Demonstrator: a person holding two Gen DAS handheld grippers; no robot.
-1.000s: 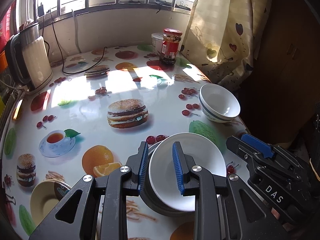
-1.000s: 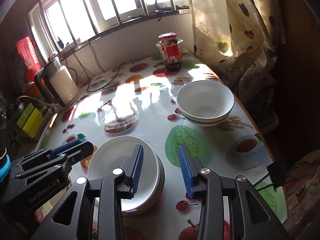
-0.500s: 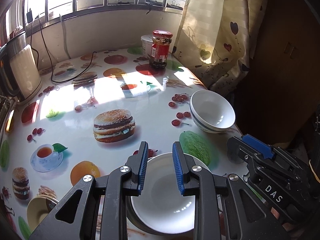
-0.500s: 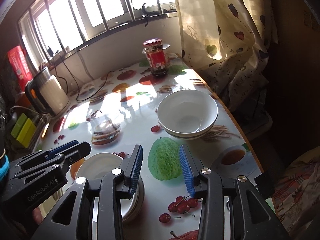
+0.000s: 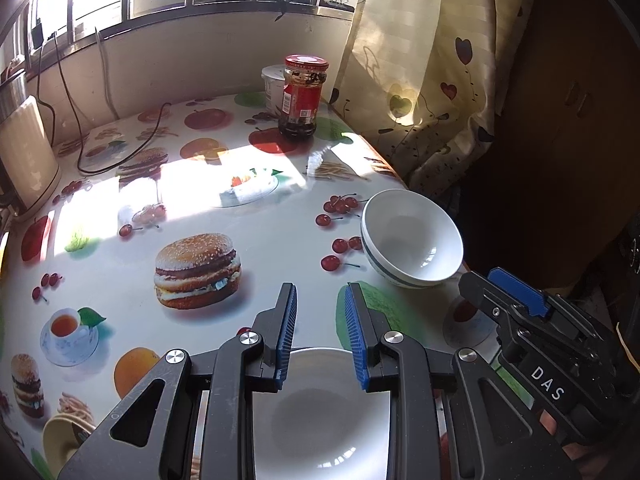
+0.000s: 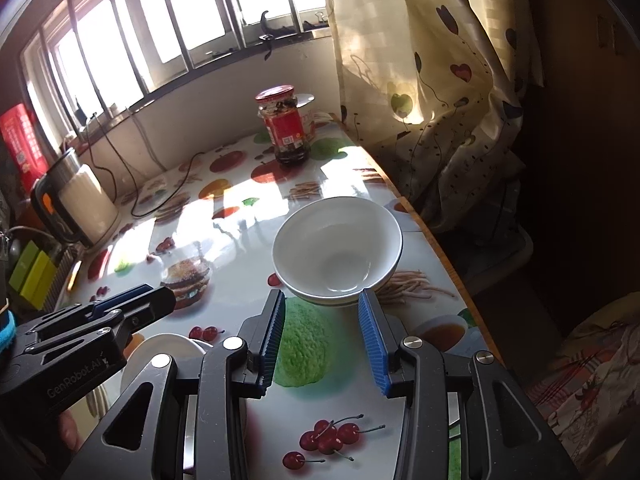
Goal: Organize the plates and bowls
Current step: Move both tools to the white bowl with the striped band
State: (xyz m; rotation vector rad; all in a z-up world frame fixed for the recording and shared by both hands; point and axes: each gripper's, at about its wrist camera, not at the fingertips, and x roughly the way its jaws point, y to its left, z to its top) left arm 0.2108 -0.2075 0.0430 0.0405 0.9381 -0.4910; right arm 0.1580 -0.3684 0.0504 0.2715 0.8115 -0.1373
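A white bowl with a dark band point(image 5: 412, 240) point(image 6: 338, 250) stands near the table's right edge. A white plate point(image 5: 320, 416) point(image 6: 160, 354) lies at the near edge on a darker dish. My left gripper point(image 5: 320, 336) is open and empty above the plate's far rim. My right gripper point(image 6: 322, 340) is open and empty, just short of the bowl, with its fingertips on either side of the bowl's near rim. The right gripper also shows in the left wrist view point(image 5: 516, 300), and the left gripper in the right wrist view point(image 6: 120, 312).
A red-lidded jar point(image 5: 302, 96) point(image 6: 284, 126) and a white tub point(image 5: 274, 86) stand at the back. A kettle point(image 6: 78, 204) with its cord is at the back left. A beige cup point(image 5: 66, 442) lies at the near left. A curtain point(image 6: 420, 92) hangs along the right edge.
Both grippers have drawn back and moved right. The plate has slid lower in the left view. The right gripper has closed in on the bowl. Both stay open.
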